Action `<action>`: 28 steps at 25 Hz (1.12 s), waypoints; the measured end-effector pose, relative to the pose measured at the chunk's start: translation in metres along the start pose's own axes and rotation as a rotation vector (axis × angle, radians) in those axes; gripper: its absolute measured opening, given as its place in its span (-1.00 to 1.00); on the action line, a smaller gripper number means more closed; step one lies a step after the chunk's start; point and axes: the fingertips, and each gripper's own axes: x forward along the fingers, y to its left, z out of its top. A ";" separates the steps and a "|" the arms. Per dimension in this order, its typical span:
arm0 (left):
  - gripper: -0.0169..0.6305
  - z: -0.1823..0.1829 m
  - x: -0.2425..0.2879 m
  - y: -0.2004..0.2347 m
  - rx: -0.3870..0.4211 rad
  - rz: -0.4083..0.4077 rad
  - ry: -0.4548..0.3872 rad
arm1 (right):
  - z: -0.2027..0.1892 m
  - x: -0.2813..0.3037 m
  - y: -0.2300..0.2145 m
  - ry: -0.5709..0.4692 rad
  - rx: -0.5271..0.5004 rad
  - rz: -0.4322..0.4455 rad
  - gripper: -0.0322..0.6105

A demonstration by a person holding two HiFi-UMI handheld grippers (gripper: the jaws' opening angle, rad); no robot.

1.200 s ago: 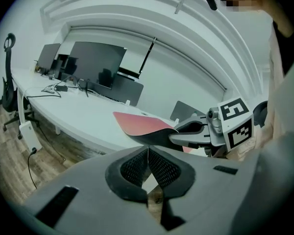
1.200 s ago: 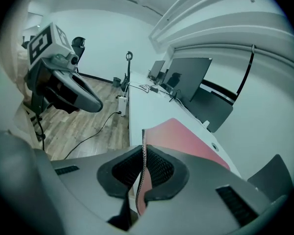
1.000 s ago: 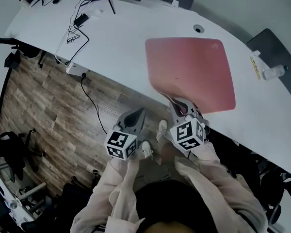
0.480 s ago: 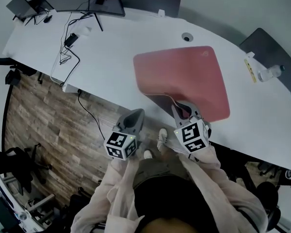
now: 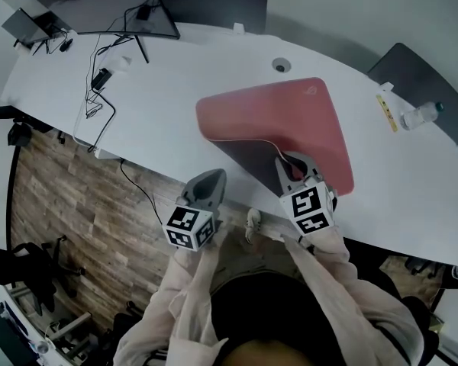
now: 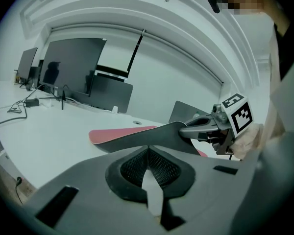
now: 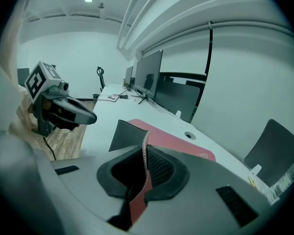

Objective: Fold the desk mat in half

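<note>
Now the right tool is pinching the mat by its raised edge, probably needing carrying forward next; the left tool is hanging shut, empty.

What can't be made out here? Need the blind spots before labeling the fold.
- Desk mat corner in the right gripper: head view, covered by the gripper's body.
- Table under the mat's lifted edge: head view, hidden by the mat itself.
- Mat's logo: head view, too small to read.
- Bottle label: head view, too small, near the right edge.
</note>
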 end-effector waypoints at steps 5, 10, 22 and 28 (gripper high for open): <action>-0.86 0.007 0.016 -0.006 0.014 -0.022 -0.001 | -0.002 -0.002 -0.025 -0.006 0.010 -0.029 -0.79; -0.86 0.017 0.034 -0.008 0.041 -0.075 0.013 | 0.002 0.002 -0.050 0.006 -0.001 -0.071 -0.79; -0.86 0.061 0.079 0.025 0.097 -0.190 0.025 | 0.020 0.038 -0.123 0.076 -0.054 -0.229 -0.79; -0.86 0.077 0.105 0.033 0.095 -0.235 0.017 | 0.026 0.061 -0.150 0.117 -0.095 -0.266 -0.79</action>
